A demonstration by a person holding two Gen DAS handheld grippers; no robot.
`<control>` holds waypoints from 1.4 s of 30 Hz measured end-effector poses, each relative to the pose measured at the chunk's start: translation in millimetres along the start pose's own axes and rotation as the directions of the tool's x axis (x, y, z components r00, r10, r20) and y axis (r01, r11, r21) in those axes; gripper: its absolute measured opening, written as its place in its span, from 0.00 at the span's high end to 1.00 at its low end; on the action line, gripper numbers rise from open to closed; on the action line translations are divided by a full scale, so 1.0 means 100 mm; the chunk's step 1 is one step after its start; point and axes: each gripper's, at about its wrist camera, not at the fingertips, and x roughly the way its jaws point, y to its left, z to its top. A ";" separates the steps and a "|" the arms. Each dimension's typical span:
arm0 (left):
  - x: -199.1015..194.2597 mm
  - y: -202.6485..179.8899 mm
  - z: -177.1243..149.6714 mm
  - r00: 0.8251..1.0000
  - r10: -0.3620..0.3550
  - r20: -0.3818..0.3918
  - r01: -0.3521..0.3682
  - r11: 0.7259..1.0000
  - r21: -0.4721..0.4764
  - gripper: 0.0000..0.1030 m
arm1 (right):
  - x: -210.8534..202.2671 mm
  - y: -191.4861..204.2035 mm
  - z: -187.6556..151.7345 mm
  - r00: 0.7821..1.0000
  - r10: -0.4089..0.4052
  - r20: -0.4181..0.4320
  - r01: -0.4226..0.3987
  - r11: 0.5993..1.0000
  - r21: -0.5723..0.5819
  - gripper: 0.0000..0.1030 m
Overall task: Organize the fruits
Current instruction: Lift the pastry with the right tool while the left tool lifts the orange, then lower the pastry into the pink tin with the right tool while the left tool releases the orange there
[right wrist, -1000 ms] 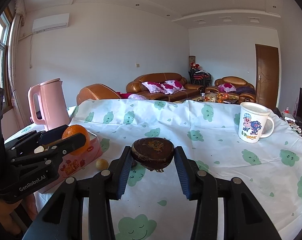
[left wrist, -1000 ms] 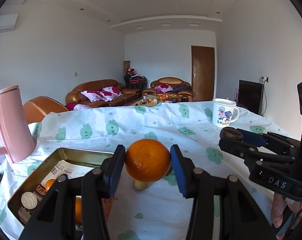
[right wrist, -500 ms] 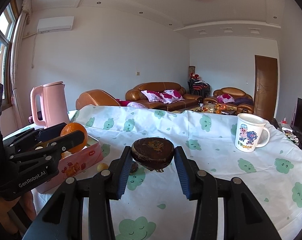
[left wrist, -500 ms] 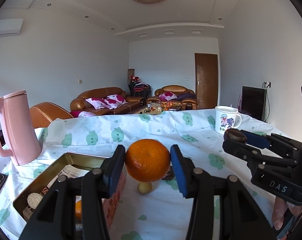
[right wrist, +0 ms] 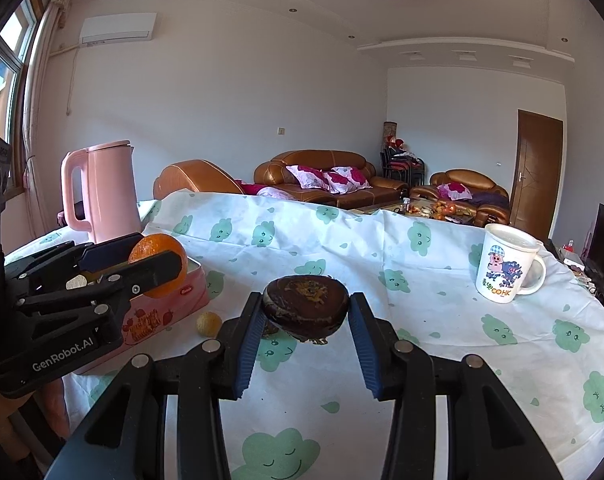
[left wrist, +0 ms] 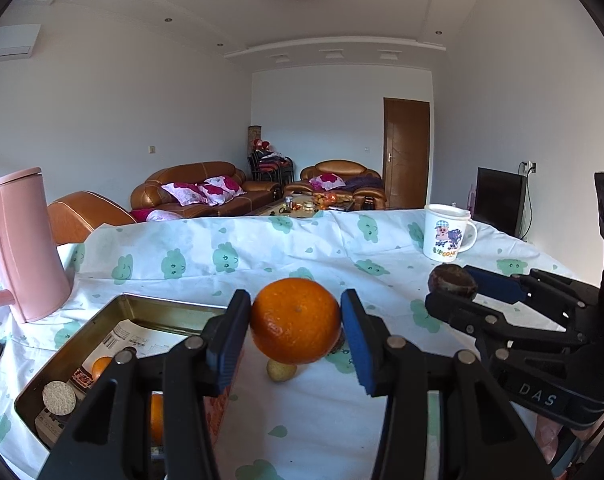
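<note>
Where paper lies, orange fruit (left wrist: 100, 365) inside open tin (left wrist: 170, 311).

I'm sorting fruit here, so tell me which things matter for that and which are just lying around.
Part of the job: orange in left gripper, dark brown fruit in right gripper, small yellow fruit, tin.

Lying about: pink kettle, mug.

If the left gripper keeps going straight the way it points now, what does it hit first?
Probably the small yellowish fruit on the tablecloth, just below and beyond the orange that the left gripper holds. Depth is hard to judge; otherwise bare cloth.
</note>
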 end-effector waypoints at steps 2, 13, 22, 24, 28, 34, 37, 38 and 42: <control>0.01 0.01 0.00 1.000 -0.012 -0.006 0.012 1.000 -0.004 0.53 | 0.02 0.03 0.00 1.000 0.002 -0.011 -0.002 1.000 -0.008 0.56; 0.01 0.47 -0.01 0.993 -0.038 -0.109 0.027 0.994 -0.104 0.53 | 0.34 0.39 0.23 0.991 0.093 -0.092 -0.099 0.993 -0.071 0.56; -0.04 1.13 0.22 0.984 0.060 -0.166 -0.082 0.988 -0.130 0.53 | 0.74 1.02 0.45 0.969 0.193 -0.154 -0.215 0.966 -0.140 0.56; 0.03 1.27 0.23 0.979 0.067 -0.193 -0.096 0.985 -0.145 0.53 | 0.84 1.10 0.46 0.960 0.216 -0.175 -0.239 0.963 -0.121 0.56; 0.18 1.44 0.19 0.966 0.083 -0.243 -0.124 0.980 -0.155 0.53 | 1.02 1.27 0.46 0.950 0.237 -0.205 -0.264 0.957 -0.116 0.56; 0.25 1.55 0.17 0.960 0.101 -0.262 -0.147 0.976 -0.161 0.53 | 1.23 1.50 0.45 0.935 0.263 -0.239 -0.299 0.946 -0.127 0.56; 0.31 1.61 0.15 0.954 0.111 -0.279 -0.160 0.974 -0.160 0.53 | 1.31 1.61 0.43 0.929 0.274 -0.251 -0.315 0.938 -0.142 0.56; 0.33 1.64 0.14 0.952 0.118 -0.283 -0.168 0.972 -0.162 0.53 | 1.34 1.63 0.42 0.920 0.288 -0.267 -0.333 0.932 -0.141 0.56; 0.32 1.68 0.09 0.949 0.124 -0.288 -0.178 0.970 -0.167 0.50 | 1.36 1.64 0.36 0.908 0.295 -0.297 -0.345 0.929 -0.133 0.47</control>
